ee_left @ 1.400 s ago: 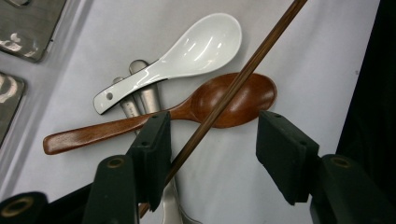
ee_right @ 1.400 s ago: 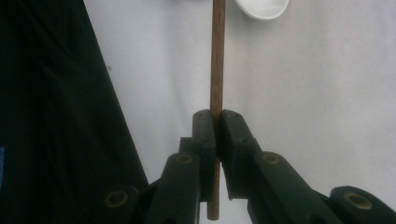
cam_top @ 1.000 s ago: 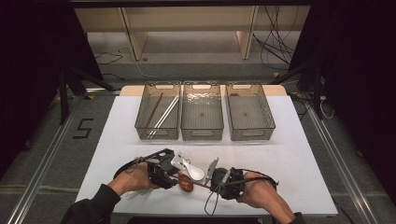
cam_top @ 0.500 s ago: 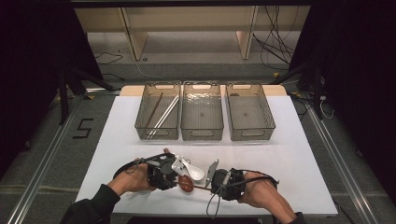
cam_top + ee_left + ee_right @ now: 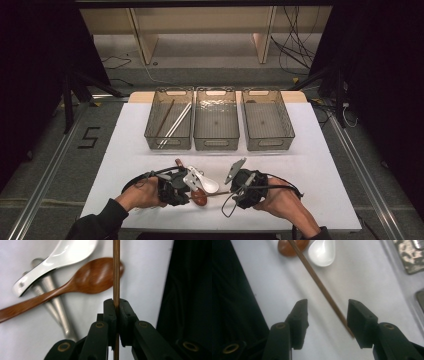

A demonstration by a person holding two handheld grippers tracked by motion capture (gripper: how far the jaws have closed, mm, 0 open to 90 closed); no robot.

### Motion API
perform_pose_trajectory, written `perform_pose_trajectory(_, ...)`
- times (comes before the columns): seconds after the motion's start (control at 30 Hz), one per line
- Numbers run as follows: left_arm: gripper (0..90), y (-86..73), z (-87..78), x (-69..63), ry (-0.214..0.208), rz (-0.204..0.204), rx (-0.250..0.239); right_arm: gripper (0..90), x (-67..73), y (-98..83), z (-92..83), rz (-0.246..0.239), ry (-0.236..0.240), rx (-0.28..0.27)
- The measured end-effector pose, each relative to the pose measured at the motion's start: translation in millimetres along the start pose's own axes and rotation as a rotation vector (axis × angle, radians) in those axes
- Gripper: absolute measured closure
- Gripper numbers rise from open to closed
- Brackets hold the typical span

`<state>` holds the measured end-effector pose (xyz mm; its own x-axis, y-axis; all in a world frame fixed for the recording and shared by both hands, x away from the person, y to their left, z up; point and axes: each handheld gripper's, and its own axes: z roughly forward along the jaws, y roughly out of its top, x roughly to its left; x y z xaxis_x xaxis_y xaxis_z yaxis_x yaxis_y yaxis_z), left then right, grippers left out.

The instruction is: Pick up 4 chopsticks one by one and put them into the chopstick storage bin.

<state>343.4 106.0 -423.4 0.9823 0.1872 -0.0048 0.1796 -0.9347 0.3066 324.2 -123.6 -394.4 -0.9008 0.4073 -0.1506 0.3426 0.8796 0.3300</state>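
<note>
High view: fixed overhead, facing forward and down, far enough to take in the whole white rectangular table (image 5: 320,165). Left gripper view: close, looking along its black jaws onto the tabletop. Right gripper view: close, looking down between its jaws. Shared by all three: glossy brown wooden spoon (image 5: 199,198) (image 5: 82,281) (image 5: 287,248), thin brown wooden chopstick (image 5: 220,193) (image 5: 116,270) (image 5: 319,285).

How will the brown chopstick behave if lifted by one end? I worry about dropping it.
The chopstick looks thin, straight and wooden, so probably stiff and light. The left tool pinches it on a very narrow contact, so it may pivot or slip. With the right tool open around its other end, that end could sag.
</note>
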Motion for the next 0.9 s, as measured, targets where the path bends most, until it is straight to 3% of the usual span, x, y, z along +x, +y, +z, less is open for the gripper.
perform_pose_trajectory(0.1,85.1,-5.2,-3.2,6.4,0.021,-0.043,-0.012,48.2,-2.7,-1.7,-5.0,0.047,-0.028,-0.054)
perform_pose_trajectory(0.27,85.1,-10.8,-5.9,15.1,0.053,-0.139,-0.049,41.5,-3.6,-4.4,-6.5,0.087,-0.066,-0.09)
perform_pose_trajectory(0.4,85.1,-15.1,-10.1,21.2,0.067,-0.187,-0.074,37.6,-7.2,-11.8,-5.0,0.14,-0.086,-0.123)
perform_pose_trajectory(0.6,85.1,-21.2,-13.7,28.7,0.091,-0.239,-0.094,34.7,-14.9,-26.3,-2.2,0.233,-0.08,-0.178)
perform_pose_trajectory(0.9,85.1,-28.0,-19.9,36.2,0.114,-0.294,-0.124,29.9,-21.8,-45.1,-5.2,0.353,-0.035,-0.279)
